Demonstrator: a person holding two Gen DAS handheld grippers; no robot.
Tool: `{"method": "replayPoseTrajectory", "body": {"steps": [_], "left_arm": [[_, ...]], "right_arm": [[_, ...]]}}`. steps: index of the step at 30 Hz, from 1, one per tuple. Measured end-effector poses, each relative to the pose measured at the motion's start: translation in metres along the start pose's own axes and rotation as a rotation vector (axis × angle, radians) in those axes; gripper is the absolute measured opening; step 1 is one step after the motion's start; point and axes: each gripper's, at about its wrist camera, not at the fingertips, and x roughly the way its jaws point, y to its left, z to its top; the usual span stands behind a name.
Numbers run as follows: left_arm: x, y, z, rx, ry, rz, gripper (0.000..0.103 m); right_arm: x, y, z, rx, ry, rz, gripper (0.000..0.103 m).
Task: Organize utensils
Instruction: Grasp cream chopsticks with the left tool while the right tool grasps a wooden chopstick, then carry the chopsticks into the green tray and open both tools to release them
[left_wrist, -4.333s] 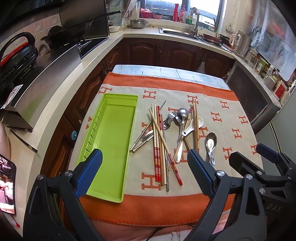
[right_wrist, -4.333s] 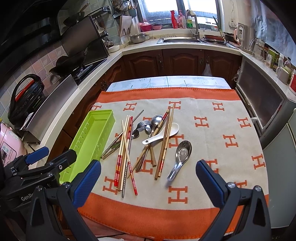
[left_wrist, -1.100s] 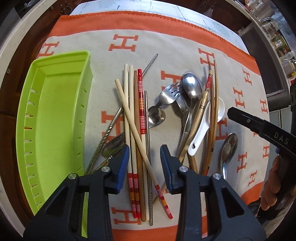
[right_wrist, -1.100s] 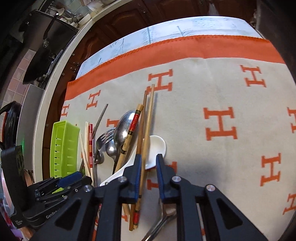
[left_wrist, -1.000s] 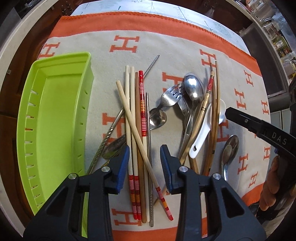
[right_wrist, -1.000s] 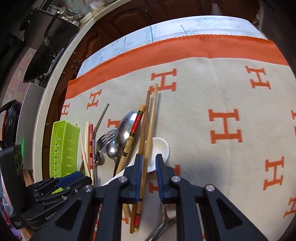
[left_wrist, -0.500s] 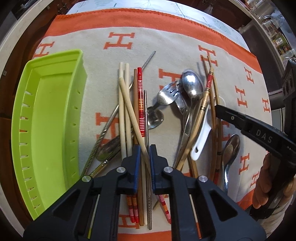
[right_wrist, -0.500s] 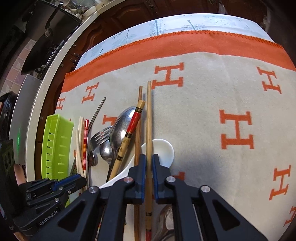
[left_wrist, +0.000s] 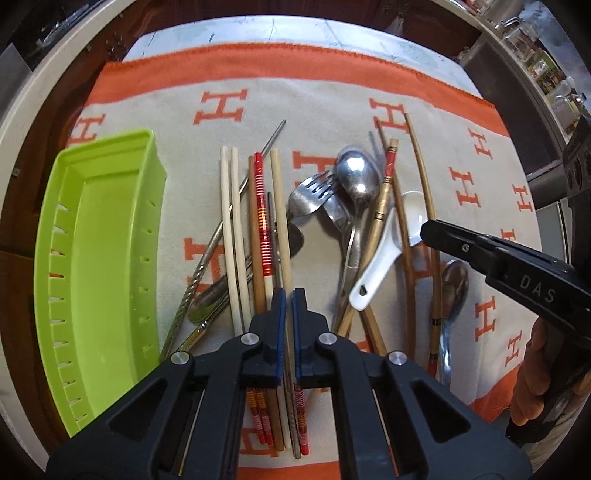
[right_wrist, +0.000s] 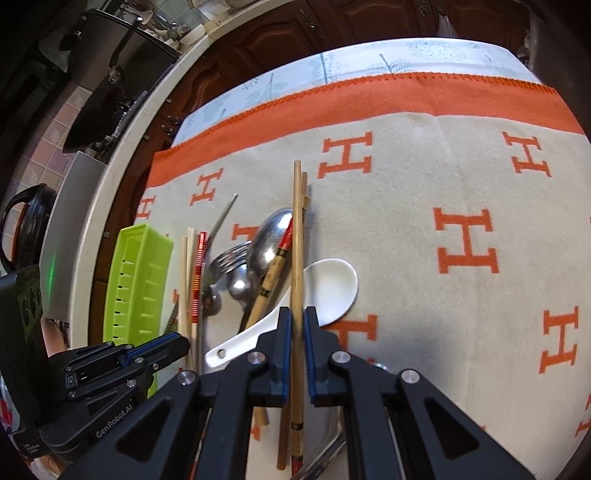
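**Both claws clamp a chopstick in the utensil pile**

The left claw (left_wrist: 287, 295) is clenched on a pale chopstick (left_wrist: 277, 199) that lies among striped and plain chopsticks at the middle of the pile. The right claw (right_wrist: 297, 314) is clenched on a brown chopstick (right_wrist: 296, 236), which runs across the white ceramic spoon (right_wrist: 328, 288) beside a metal spoon (right_wrist: 267, 236) and fork (left_wrist: 308, 195). All rest on an orange-and-beige cloth (right_wrist: 424, 177) over the counter. The green tray (left_wrist: 99, 258) sits just left of the pile.

Each black gripper (left_wrist: 287, 295) has blue-padded fingers (right_wrist: 283, 332), silver screws, and white lettering.
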Motion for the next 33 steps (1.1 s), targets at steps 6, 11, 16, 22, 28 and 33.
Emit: {"method": "replayPoseTrajectory", "body": {"steps": [6, 11, 16, 22, 28, 33], "left_arm": [[-0.014, -0.004, -0.009, 0.022, -0.024, -0.001, 0.000], [-0.010, 0.010, -0.017, -0.017, 0.027, -0.058, 0.000], [0.002, 0.018, -0.019, -0.043, 0.072, -0.071, 0.000], [0.013, 0.021, -0.019, -0.047, 0.100, -0.063, 0.000], [0.012, 0.021, -0.019, -0.042, 0.101, -0.053, 0.000], [0.014, 0.009, -0.013, -0.035, 0.101, -0.061, 0.012]], "right_arm": [[-0.011, 0.011, -0.005, -0.019, -0.020, 0.014, 0.006], [-0.013, 0.018, -0.009, -0.027, -0.021, 0.014, 0.006], [-0.013, 0.017, -0.011, -0.019, -0.016, 0.017, 0.006], [-0.012, 0.015, -0.012, -0.011, -0.015, 0.014, 0.006], [-0.009, 0.016, -0.014, -0.014, -0.007, 0.017, 0.006], [-0.008, 0.014, -0.013, -0.009, -0.006, 0.018, 0.006]]}}
